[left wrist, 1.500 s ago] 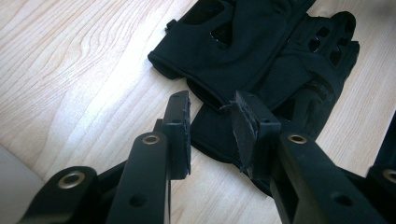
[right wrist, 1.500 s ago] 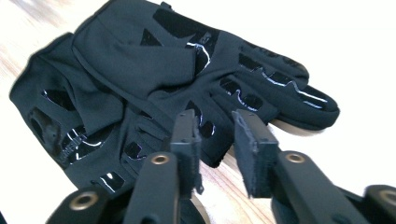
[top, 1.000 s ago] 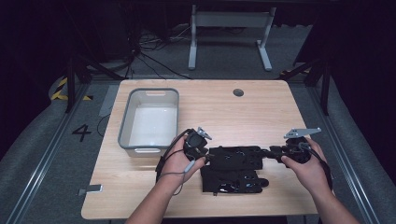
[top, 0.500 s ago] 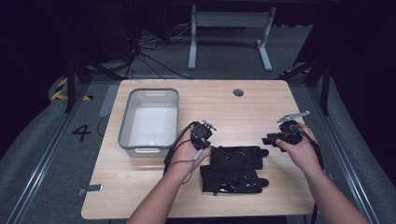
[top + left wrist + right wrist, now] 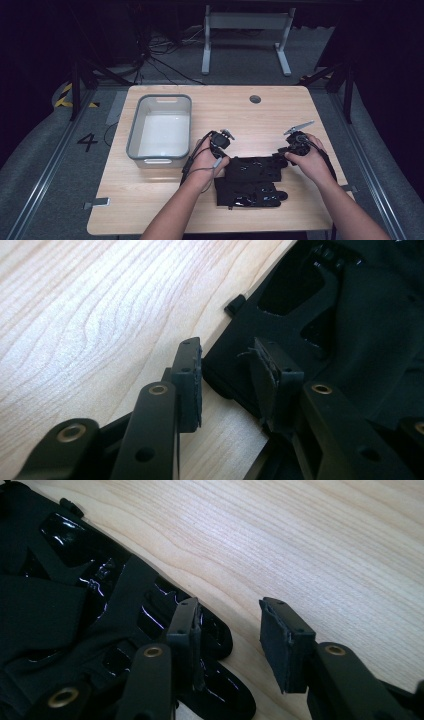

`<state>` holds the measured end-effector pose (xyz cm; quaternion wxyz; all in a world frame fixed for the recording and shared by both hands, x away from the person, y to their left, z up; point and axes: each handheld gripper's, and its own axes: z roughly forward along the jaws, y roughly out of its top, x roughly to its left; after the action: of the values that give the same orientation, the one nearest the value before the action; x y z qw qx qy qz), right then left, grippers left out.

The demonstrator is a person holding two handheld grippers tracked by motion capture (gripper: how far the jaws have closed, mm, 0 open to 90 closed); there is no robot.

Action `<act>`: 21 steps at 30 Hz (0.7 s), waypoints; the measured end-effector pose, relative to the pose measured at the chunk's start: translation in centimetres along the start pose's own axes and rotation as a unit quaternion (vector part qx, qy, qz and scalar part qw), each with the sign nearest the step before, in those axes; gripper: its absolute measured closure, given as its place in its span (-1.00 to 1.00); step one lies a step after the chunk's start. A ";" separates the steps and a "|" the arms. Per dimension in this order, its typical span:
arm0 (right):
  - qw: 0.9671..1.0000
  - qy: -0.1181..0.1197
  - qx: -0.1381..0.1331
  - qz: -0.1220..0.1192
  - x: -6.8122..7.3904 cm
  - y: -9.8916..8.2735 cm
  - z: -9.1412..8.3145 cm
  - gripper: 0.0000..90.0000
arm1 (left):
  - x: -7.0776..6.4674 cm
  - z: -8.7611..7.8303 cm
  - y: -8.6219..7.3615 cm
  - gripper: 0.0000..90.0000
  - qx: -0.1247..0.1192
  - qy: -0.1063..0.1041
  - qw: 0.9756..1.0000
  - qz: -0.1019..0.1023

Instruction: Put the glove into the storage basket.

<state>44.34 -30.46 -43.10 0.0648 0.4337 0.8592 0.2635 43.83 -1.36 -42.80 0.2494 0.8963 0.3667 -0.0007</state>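
Black padded garment (image 5: pixel 252 180) lies on the wooden tabletop (image 5: pixel 240 115) in the lower centre of the high view. The left gripper (image 5: pixel 220 142) sits at its upper left corner, jaws spread astride the edge. The right gripper (image 5: pixel 292 145), at its upper right, has just been opening, one jaw over the fabric, nothing pinched

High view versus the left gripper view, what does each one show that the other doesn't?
High view alone: the grey bin, the right hand-held gripper and both forearms. Left gripper view alone: the left hand-held gripper close up, its jaws apart astride the edge of the black gloves. Both: the wooden table and those gloves.
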 end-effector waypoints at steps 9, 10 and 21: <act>1.000 0.002 0.016 -0.013 0.3 0.2 0.6 0.50 | 0.0 0.9 0.1 0.38 0.026 0.001 1.000 0.000; 1.000 0.004 0.019 -0.016 0.3 0.2 0.7 0.53 | 0.0 1.0 0.1 0.37 0.027 -0.001 1.000 -0.002; 0.999 0.018 0.037 -0.025 0.4 0.7 0.8 0.74 | 0.5 1.0 0.1 0.67 0.020 -0.001 1.000 -0.009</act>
<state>44.91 -29.49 -43.42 0.0401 0.4092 0.8802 0.2372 44.44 -1.59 -43.74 0.2314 0.8978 0.3745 -0.0111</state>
